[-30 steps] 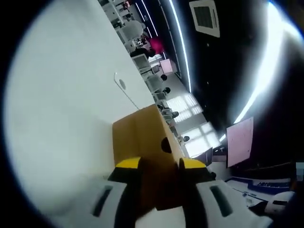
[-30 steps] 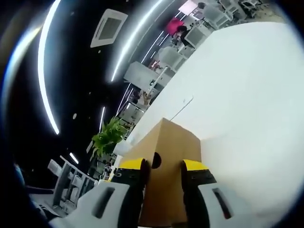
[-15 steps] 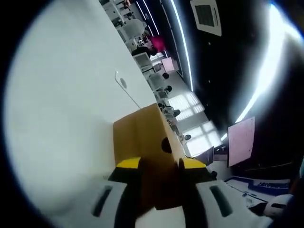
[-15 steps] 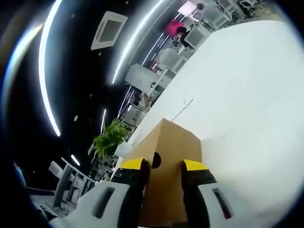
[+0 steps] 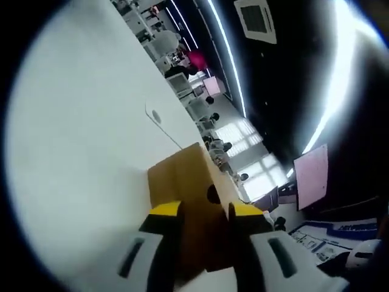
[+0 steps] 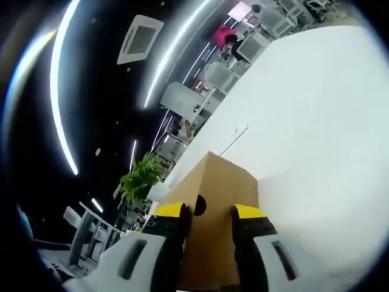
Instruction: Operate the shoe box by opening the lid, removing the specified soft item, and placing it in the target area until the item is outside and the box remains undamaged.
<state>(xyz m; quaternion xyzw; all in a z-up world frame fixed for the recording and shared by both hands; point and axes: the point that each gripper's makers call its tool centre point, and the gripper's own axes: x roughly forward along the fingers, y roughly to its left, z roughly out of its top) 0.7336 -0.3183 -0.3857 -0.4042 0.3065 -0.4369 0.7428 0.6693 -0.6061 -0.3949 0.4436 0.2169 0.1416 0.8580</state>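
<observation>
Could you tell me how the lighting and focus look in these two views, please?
Left gripper view: the white table is blown out, the ceiling lights bend into arcs, and the box is soft. Right gripper view: same glare and fisheye bending, box slightly sharper.

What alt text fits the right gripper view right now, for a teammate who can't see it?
The right tool straddles the near edge of a brown cardboard shoe box with a round hole in its side, yellow-tipped jaws on either side of it. The box sits on a white table, with a green plant beyond.
</observation>
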